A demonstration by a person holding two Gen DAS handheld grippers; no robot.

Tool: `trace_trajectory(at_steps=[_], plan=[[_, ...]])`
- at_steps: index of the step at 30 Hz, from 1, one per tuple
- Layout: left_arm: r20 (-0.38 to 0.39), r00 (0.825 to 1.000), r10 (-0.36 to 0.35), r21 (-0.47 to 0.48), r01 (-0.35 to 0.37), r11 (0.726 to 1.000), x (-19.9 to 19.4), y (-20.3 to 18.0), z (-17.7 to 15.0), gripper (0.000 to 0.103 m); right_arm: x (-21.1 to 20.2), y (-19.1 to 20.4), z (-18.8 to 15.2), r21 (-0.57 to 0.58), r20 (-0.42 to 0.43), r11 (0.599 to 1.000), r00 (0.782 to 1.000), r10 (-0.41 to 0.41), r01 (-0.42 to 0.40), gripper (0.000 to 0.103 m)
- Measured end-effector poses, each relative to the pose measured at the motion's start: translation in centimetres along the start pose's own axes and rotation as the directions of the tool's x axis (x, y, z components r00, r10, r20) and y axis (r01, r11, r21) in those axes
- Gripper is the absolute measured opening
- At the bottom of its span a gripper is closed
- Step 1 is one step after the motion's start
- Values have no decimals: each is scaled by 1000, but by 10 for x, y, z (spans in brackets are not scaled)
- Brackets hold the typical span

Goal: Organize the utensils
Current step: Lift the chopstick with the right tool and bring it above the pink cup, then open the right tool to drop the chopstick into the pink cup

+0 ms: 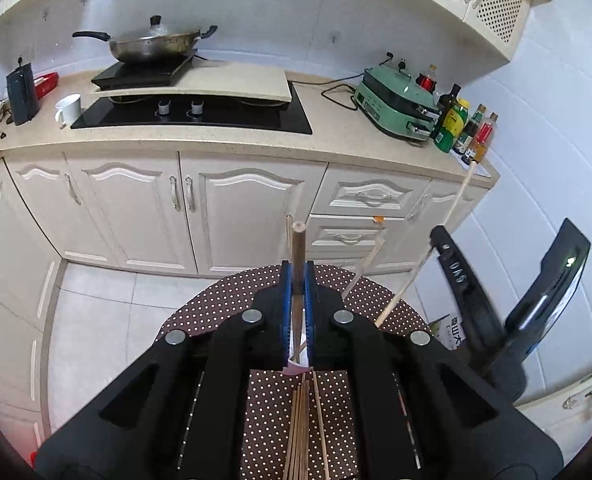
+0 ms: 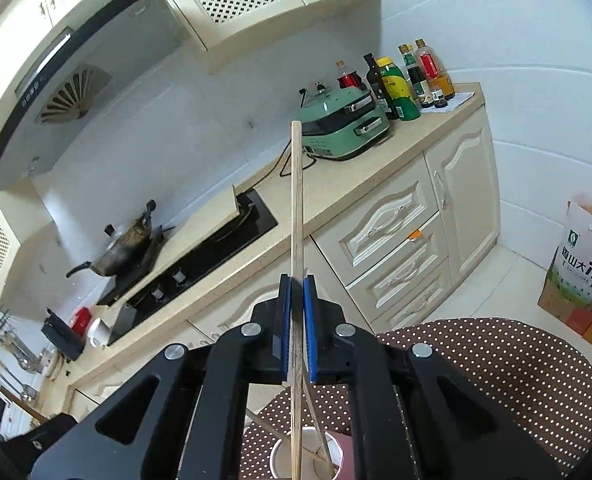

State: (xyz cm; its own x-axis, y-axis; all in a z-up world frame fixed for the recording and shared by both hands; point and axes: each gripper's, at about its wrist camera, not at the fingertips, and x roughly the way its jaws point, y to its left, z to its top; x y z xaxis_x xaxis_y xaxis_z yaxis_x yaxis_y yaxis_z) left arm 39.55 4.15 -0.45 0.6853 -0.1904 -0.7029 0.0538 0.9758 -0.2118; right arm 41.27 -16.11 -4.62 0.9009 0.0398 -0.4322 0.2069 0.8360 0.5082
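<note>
Both grippers clamp chopsticks above the dotted table [image 1: 232,296].
Left gripper [image 1: 298,280] pinches a dark chopstick [image 1: 298,248], right gripper [image 2: 297,296] a pale chopstick [image 2: 296,200]; cup [image 2: 328,440] sits lower centre.

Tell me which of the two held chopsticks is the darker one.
The dark brown chopstick in the left claw. The one in the right claw is a pale chopstick, light bamboo in colour and showing much longer above the claw.

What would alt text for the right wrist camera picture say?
The right gripper, its blue-padded jaws shut, holds a long pale chopstick upright above a cup on a brown polka-dot table. Behind is a cream kitchen counter with a green cooker.
</note>
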Motion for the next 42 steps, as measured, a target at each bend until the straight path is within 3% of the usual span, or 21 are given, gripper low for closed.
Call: trace_trajectory(at_steps=[16, 21, 24, 29, 34, 38, 42], plan=[[-193, 981, -6, -40, -1, 999, 96, 23, -18, 6, 42, -3, -58, -107, -76, 993, 996, -52, 44, 5], [-161, 987, -5, -24, 1, 1000, 106, 20, -17, 6, 42, -3, -70, -129, -95, 991, 994, -48, 35, 5], [-166, 986, -9, -26, 5, 1000, 110, 19, -15, 6, 41, -7, -64, -73, -100, 997, 994, -32, 24, 5], [-170, 985, -8, -41, 1, 999, 111, 18, -17, 6, 33, -4, -39, -44, 16, 998, 999, -45, 46, 5], [-170, 985, -8, -55, -1, 998, 110, 21, -20, 6, 39, -4, -42, -18, 68, 998, 996, -63, 65, 5], [-161, 987, 14, -47, -22, 999, 113, 22, -22, 8, 46, -6, -62, -53, 20, 996, 998, -65, 66, 5], [-132, 988, 80, -37, -85, 996, 122, 28, -29, 10, 45, -8, -80, -104, -40, 993, 997, -69, 64, 5]])
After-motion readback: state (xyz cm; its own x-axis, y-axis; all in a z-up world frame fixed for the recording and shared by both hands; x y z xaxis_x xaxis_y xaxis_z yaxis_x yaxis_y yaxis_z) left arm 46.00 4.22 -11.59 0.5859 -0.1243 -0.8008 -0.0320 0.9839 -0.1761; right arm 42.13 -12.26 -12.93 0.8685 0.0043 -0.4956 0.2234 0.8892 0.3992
